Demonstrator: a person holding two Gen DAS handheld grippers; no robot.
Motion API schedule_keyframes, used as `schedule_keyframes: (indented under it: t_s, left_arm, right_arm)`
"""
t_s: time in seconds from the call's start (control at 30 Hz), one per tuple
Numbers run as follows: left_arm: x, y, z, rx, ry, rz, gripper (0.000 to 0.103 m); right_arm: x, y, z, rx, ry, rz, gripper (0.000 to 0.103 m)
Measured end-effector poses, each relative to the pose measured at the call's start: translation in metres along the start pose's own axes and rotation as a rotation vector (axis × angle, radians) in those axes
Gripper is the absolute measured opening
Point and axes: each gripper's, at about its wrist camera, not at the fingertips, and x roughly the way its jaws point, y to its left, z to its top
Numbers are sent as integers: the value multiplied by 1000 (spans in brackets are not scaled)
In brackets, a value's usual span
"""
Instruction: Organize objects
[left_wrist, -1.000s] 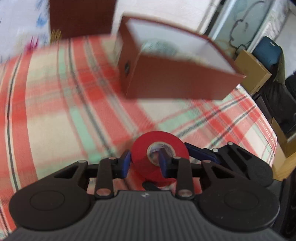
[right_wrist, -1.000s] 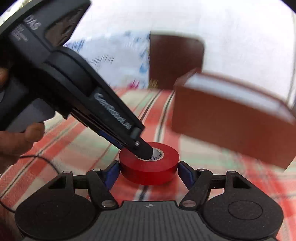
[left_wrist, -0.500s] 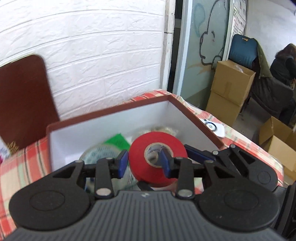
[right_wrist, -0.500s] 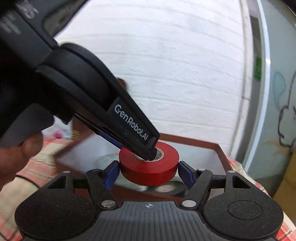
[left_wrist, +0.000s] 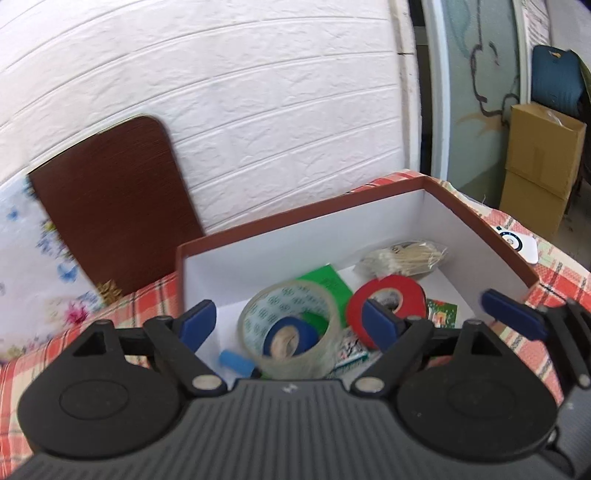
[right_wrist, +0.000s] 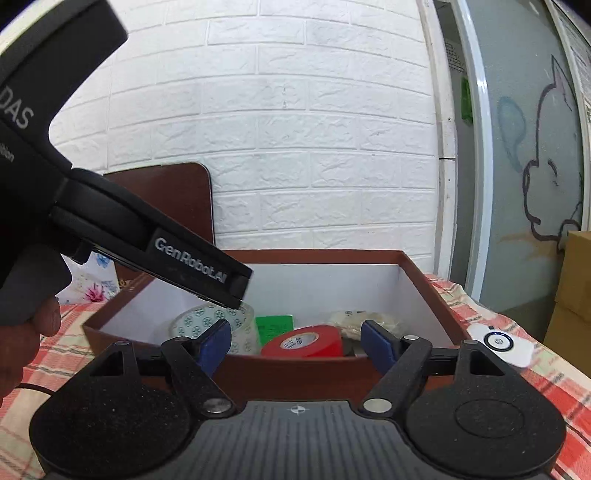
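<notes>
Both grippers, left (left_wrist: 290, 325) and right (right_wrist: 295, 341), have just spread their jaws above the box (right_wrist: 417, 275), so the red tape (left_wrist: 386, 299) lies released inside.

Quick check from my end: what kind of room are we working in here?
Probably a home or small storeroom, not a lab. A table under a plaid cloth stands against a white brick-pattern wall, with stacked cardboard boxes by a doorway and a brown box of tape rolls.
</notes>
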Motion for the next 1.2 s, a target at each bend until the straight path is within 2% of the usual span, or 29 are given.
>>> schedule_keyframes:
  t_s: [0.13,0.4,0.87,1.2]
  left_arm:
    - [-25,10,-16,-10,-7,28,91]
    - [-59,24,-45,-27,8,67,92]
    - [-87,36,-80,-41,33,129,98]
    - [-92,43,-100,-38,63,156,98]
  right_arm:
    - [-38,-6,-4,34,-1,15,77]
    - [-80,-9,-1,75,29,73,78]
    - [-109,-14,-6,216,99,170,81]
    - [-120,-5,-5,212,97,190,81]
